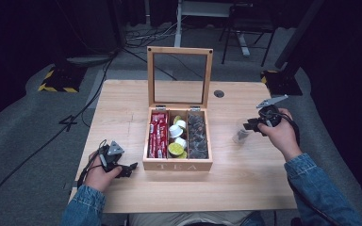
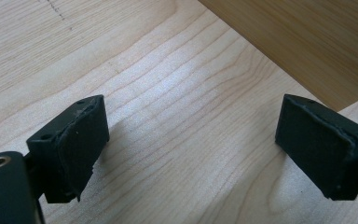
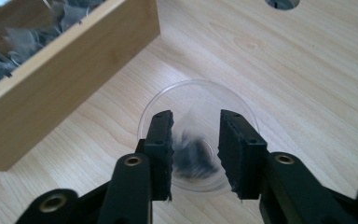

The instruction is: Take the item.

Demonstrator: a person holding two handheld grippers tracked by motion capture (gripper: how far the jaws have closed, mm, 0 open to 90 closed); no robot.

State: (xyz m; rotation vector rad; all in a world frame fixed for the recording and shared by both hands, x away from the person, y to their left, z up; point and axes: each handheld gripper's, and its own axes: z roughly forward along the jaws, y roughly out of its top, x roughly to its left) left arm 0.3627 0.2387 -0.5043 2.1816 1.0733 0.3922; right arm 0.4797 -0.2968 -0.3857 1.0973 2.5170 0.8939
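Pale wood table (image 1: 122, 103) stood on grey carpet in a dark room, with cables trailing over the floor behind it. We found the clear plastic cup (image 3: 198, 135) upright on the bare table to the right of the tea box (image 1: 177, 165), near it but not touching. A dark tea bag (image 3: 193, 158) lay at the bottom of the cup, blurred in the right gripper view. The right gripper (image 3: 196, 140) hung directly above the cup's mouth, its jaws parted by a narrow gap, and we saw nothing pinched between the pads; the tea bag sat below them, free. In the high view the same right gripper (image 1: 250, 124) was held in the person's right hand (image 1: 279, 131), pointing left and down toward the cup (image 1: 241, 133).

We noted the tea box open, its glass-paned lid (image 1: 179, 77) standing upright at the back. Its left compartment held red packets (image 1: 158, 134), the middle one round capsules (image 1: 177, 139), the right one dark tea bags (image 1: 197, 136).

The left gripper (image 1: 128, 169) rested low by the front left corner of the box. In the left gripper view its jaws stood wide apart over bare wood, holding nothing, with the box wall (image 2: 307, 42) just ahead of the gripper (image 2: 191, 149).
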